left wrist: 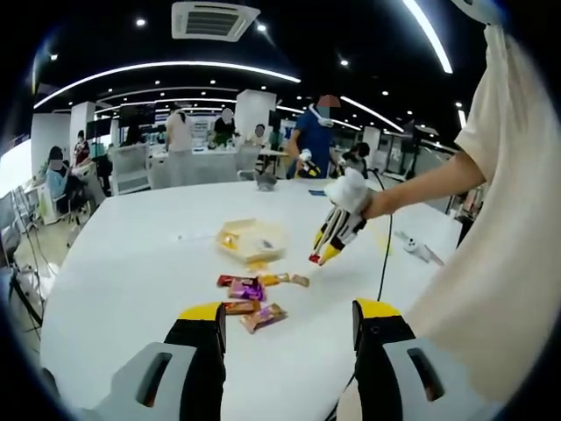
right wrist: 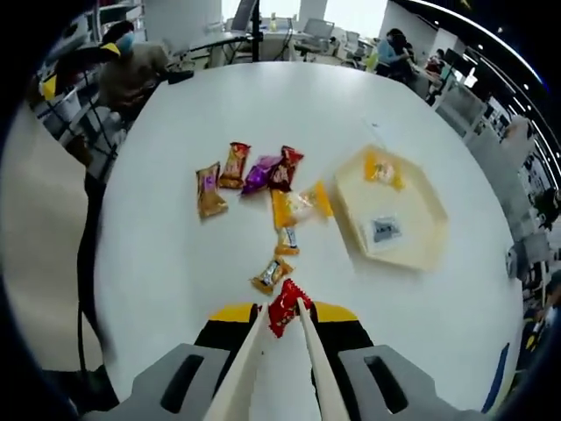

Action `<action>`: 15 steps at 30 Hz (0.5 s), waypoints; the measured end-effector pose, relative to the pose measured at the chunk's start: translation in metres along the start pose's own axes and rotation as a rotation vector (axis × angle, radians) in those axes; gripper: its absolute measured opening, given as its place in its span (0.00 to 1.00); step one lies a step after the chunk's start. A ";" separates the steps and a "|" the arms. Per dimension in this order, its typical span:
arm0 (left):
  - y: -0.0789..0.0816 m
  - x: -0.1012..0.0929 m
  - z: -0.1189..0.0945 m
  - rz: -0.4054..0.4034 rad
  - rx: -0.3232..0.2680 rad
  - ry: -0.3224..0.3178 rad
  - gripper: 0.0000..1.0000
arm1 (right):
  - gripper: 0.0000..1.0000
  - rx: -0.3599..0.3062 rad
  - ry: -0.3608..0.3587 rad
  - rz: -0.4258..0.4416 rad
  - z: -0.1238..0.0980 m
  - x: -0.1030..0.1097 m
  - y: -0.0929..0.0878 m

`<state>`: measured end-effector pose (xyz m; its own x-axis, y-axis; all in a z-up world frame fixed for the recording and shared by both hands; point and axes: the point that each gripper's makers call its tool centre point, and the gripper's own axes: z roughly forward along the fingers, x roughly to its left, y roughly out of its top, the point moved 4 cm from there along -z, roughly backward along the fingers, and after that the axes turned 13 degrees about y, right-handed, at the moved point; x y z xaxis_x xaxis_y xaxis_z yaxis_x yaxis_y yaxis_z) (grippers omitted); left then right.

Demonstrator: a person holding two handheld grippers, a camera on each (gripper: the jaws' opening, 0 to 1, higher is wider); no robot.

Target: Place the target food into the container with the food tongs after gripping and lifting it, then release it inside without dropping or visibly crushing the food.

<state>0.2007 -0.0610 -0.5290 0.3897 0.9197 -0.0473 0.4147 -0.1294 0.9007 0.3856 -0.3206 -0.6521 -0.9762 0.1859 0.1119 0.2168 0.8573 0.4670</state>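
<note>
Pinching a red candy [right wrist: 284, 309] in my tongs [right wrist: 279, 368] — right gripper [right wrist: 282, 314] squeezing them, left gripper [left wrist: 289, 320] jaws spread — near the container [right wrist: 399, 215].

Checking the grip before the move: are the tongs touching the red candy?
Touching: the right gripper view shows the tongs pinching the red candy between their tips.

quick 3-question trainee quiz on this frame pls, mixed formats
1. True or false: the tongs in the right gripper hold a red packet.
2. What already lies in the hexagonal container? A) one yellow-orange packet B) the purple packet C) nothing
3. Fill in: the left gripper has its jaws ____.

Key: 1 true. 2 A. 3 open, apart with nothing between them, above the loose packets on the white table.
</note>
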 end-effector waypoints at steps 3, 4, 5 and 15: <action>0.001 0.000 0.000 0.003 -0.002 -0.002 0.58 | 0.23 -0.005 -0.015 -0.010 -0.004 -0.004 0.005; 0.001 0.000 0.000 0.003 -0.003 -0.002 0.58 | 0.23 -0.007 -0.017 -0.014 -0.005 -0.005 0.006; 0.001 0.001 -0.001 0.003 -0.004 -0.002 0.58 | 0.23 -0.008 -0.021 -0.017 -0.006 -0.006 0.008; 0.000 0.004 -0.005 -0.001 -0.010 0.008 0.58 | 0.23 -0.018 -0.046 -0.050 -0.015 -0.014 0.026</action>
<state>0.1984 -0.0558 -0.5271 0.3830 0.9227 -0.0447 0.4068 -0.1250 0.9049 0.4055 -0.3080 -0.6288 -0.9851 0.1651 0.0482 0.1675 0.8571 0.4871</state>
